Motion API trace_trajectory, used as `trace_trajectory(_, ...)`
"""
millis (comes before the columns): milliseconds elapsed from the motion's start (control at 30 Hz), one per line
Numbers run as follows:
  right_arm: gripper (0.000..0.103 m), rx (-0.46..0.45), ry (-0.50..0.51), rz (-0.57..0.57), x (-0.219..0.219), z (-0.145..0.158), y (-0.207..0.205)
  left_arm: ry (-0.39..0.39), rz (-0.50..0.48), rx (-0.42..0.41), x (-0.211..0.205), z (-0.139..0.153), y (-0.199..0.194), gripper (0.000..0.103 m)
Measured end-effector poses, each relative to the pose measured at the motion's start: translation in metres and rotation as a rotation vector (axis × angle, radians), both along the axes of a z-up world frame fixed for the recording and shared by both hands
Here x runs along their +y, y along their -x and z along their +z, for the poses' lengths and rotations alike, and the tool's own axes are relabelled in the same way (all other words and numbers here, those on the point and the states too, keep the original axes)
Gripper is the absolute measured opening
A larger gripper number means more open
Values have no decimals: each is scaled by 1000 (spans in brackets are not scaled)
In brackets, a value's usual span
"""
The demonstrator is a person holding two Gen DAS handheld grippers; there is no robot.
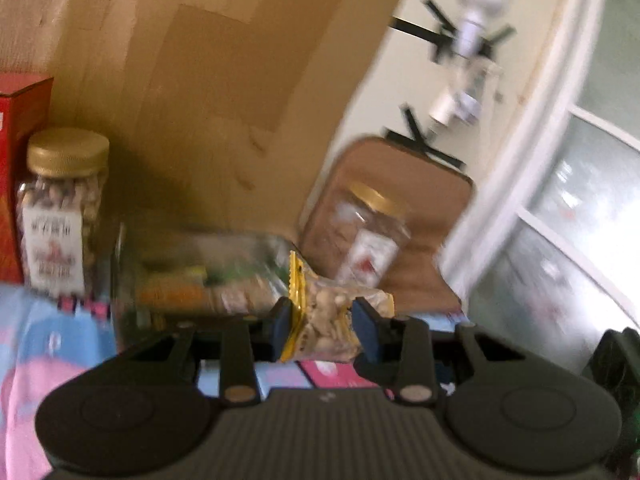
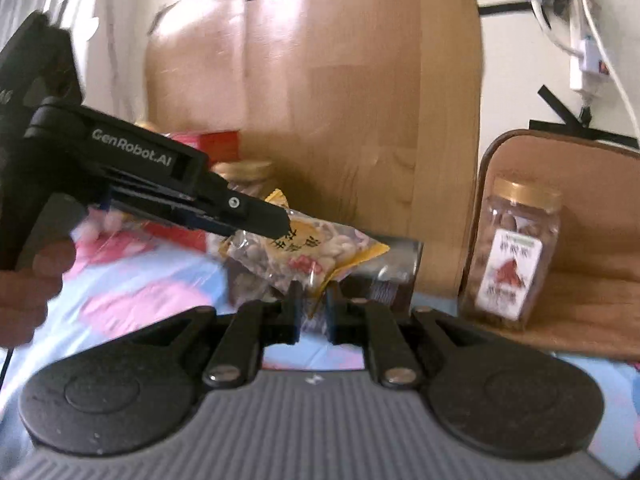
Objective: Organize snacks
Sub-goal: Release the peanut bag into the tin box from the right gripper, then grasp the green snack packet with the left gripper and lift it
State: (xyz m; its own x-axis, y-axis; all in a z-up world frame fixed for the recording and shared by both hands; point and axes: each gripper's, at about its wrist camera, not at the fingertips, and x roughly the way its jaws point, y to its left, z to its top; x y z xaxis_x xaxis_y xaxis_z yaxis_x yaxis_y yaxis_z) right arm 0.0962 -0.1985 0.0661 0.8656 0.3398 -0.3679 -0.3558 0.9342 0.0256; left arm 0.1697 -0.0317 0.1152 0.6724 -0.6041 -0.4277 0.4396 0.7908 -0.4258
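Readable text
"GenRobot.AI" is printed in white on the left gripper (image 2: pixel 286 236) body; jar labels are too blurred.

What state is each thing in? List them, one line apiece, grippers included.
left gripper: shut on the snack packet.
right gripper: shut on the packet's yellow edge.
snack packet: sealed, held off the cloth by both grippers.
left nut jar: upright, gold lid on.
right nut jar: upright, gold lid on, standing on the brown mat.
clear container: standing on the cloth, packets inside; too blurred to say more.
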Motion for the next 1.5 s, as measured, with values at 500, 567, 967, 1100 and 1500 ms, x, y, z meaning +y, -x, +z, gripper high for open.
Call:
trace_trajectory(500, 46, 50, 17, -52, 23, -28, -97, -105, 169, 71, 10, -46, -92, 41)
trace_trajectory(567, 46, 26, -6, -58, 20, -19, -83, -60, 156, 58, 29, -40, -74, 43)
trace_trajectory(967, 47, 427, -495, 82, 35, -55, -48, 154, 298, 265, 151, -91, 51, 46)
trace_trajectory(1100, 37, 483, -481, 41, 57, -67, -57, 223, 260, 344, 152, -112, 51, 46)
trace_trajectory(1500, 14, 255, -438, 54, 35, -23, 36, 294, 39, 251, 103, -80, 75, 43)
